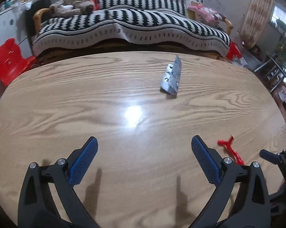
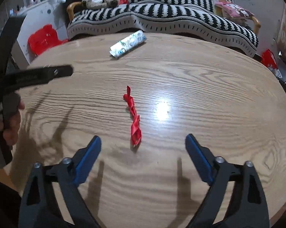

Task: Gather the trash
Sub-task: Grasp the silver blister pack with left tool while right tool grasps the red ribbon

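Right hand-held gripper: jaws spread wide, nothing between them, hovering low over the worktop. Left hand-held gripper: likewise wide apart and empty.

Risks, judged from the present layout:
- The red twisted wrapper is thin and lies flat on the glossy wood. The pads may close above it or skid it forward instead of pinching it, if the approach is not low enough.
- It runs lengthwise, near to far, so a closure across it catches only a narrow strip; a weak pinch could let it slip out on lifting.
- The two tools work close together; in the right wrist view the left one sits at the left edge, so a collision is possible if both reach inward.

Positions: the red wrapper lies centred just beyond the right jaws, its near end almost level with the fingertips. The silver blister pack lies farther off, ahead and slightly right of the left hand-held gripper, well apart from it, near the far edge.
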The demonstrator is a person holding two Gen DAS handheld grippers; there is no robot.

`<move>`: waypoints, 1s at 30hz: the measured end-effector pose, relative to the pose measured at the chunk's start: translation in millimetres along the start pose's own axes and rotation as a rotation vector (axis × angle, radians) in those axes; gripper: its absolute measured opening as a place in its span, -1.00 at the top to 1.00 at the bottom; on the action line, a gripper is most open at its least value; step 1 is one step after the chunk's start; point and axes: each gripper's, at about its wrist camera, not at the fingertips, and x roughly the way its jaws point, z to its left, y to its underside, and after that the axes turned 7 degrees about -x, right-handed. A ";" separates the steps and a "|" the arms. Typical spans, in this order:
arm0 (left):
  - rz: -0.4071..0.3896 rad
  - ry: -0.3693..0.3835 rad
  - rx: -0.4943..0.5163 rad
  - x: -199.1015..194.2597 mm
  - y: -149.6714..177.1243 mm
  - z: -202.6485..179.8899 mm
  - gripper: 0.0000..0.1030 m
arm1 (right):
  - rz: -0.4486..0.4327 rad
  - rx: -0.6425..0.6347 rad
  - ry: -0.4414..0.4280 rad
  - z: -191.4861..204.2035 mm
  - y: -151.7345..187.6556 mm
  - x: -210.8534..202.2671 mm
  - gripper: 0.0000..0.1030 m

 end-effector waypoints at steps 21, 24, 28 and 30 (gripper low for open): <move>0.028 0.022 0.074 107.8 -82.4 -65.3 -0.86 | 0.041 -0.057 -0.055 -4.9 -3.2 15.0 0.81; 0.012 -0.008 0.081 116.5 -84.2 -65.4 -0.85 | 0.046 -0.060 -0.049 -6.4 2.1 9.7 0.81; -0.011 -0.043 0.158 115.7 -84.0 -77.5 -0.17 | 0.052 -0.053 -0.042 -12.1 7.6 4.0 0.81; -0.005 -0.025 0.174 112.7 -83.7 -81.4 0.31 | 0.051 -0.047 -0.031 -14.5 12.6 -1.9 0.81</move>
